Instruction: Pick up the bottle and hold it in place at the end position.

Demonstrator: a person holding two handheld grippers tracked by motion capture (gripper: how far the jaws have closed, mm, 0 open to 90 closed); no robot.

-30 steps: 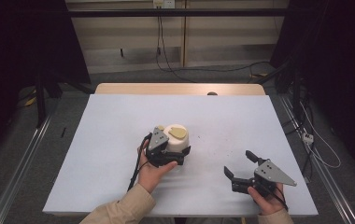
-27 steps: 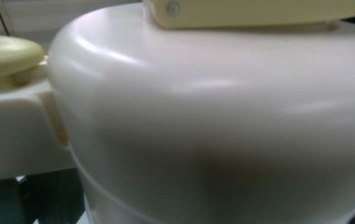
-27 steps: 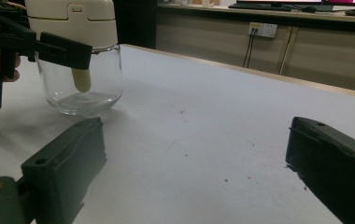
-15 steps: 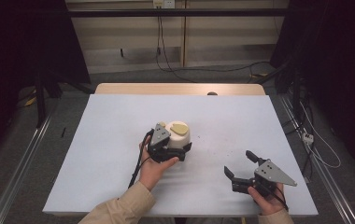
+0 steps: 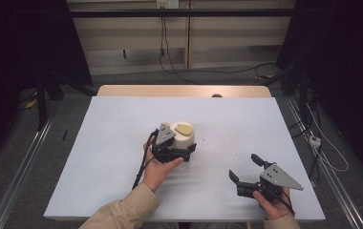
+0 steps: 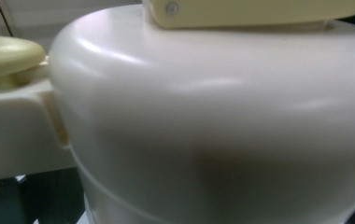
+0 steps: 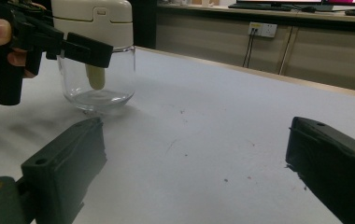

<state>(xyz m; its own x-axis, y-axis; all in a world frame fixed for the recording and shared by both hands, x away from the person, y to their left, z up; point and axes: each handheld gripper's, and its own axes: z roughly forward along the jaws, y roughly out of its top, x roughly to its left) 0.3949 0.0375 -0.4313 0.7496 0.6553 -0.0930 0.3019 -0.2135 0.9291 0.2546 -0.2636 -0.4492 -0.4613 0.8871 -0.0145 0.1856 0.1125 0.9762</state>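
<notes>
glass jar (image 7: pixel 98 84), rounded cream lid (image 6: pixel 213 116)

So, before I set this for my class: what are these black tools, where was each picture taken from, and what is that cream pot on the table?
A person sits at a white table with a hand-held two-jaw gripper in each hand. The high view looks down from above; the other two come from cameras riding on the grippers. The left gripper has its jaws around a glass jar with a cream lid; whether it grips the jar is unclear. Its own camera is pressed close to that lid. The right gripper rests open and empty, near the table's right front.
</notes>
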